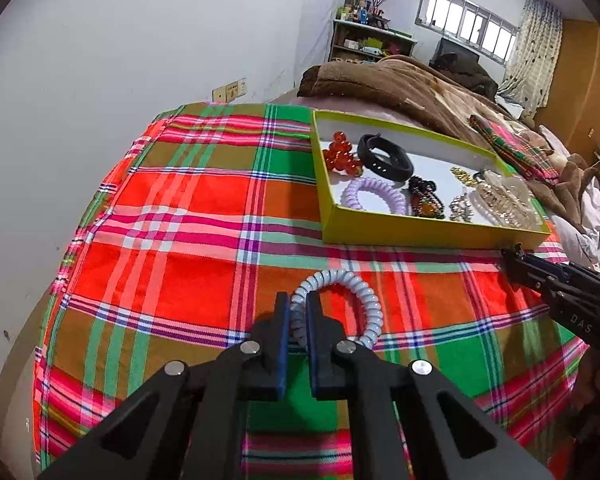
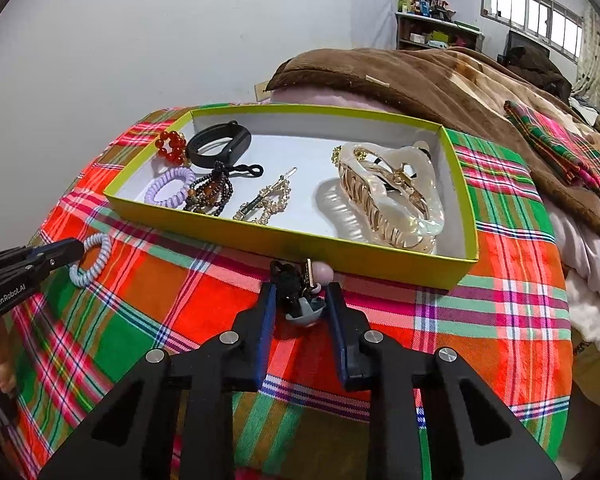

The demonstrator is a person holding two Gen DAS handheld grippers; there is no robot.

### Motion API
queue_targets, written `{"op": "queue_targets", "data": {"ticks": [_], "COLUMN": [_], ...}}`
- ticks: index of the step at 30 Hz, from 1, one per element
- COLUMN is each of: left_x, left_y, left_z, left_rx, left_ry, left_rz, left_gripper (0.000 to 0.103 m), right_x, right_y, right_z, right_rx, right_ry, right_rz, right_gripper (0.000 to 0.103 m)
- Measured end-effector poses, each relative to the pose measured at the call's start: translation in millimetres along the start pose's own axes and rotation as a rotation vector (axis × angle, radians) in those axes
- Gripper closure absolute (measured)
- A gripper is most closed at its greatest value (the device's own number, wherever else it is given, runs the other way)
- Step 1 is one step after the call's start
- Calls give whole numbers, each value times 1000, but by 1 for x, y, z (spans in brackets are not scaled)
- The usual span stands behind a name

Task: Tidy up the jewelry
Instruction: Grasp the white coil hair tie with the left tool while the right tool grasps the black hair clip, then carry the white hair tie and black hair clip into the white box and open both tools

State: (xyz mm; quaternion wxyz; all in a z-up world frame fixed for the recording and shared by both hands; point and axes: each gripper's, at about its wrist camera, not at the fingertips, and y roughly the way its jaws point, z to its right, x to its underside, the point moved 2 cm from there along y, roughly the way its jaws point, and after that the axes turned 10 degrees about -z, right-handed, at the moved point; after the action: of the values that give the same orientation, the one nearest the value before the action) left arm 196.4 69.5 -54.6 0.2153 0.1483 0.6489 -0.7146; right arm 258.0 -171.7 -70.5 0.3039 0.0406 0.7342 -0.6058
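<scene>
Here my green box [image 2: 380, 258] holds a clear claw clip [image 2: 392, 196], black band [image 2: 216, 144] and beads. My left tongs [image 1: 298, 308] pinch a pale coil tie [image 1: 340, 300]. My right tongs [image 2: 300, 300] straddle a dark charm [image 2: 300, 296], grip unclear

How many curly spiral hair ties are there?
2. A purple spiral hair tie lies inside the yellow-green box; a pale blue spiral hair tie lies on the plaid cloth, pinched by the left gripper. None seem hidden.

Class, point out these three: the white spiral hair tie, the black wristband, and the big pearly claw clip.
white spiral hair tie [image 1: 360, 286]: left wrist view, its far coil.
black wristband [image 2: 220, 142]: right wrist view, its strap.
pearly claw clip [image 2: 392, 196]: right wrist view, its teeth.
</scene>
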Motion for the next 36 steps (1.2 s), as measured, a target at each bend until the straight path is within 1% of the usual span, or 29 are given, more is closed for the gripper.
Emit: {"op": "queue_targets", "data": {"ticks": [6, 12, 20, 27, 36], "left_x": [7, 10, 6, -3, -20], "left_y": [-19, -41, -63, -69, -62], "left_z": [7, 15, 27, 37, 45], "left_rx": [28, 62, 86, 99, 113], "left_ry": [28, 33, 49, 62, 75], "left_rz": [32, 68, 107, 121, 118], "left_gripper": [95, 95, 95, 95, 95], "right_x": [5, 12, 15, 10, -6], "right_y": [-16, -38, -64, -76, -77], "right_z": [-2, -5, -9, -11, -10], "right_rx": [-11, -31, -40, -39, -33], "right_ry": [-2, -2, -13, -30, -51], "right_rz": [23, 52, 92, 116, 130], "right_gripper": [78, 78, 78, 78, 78]}}
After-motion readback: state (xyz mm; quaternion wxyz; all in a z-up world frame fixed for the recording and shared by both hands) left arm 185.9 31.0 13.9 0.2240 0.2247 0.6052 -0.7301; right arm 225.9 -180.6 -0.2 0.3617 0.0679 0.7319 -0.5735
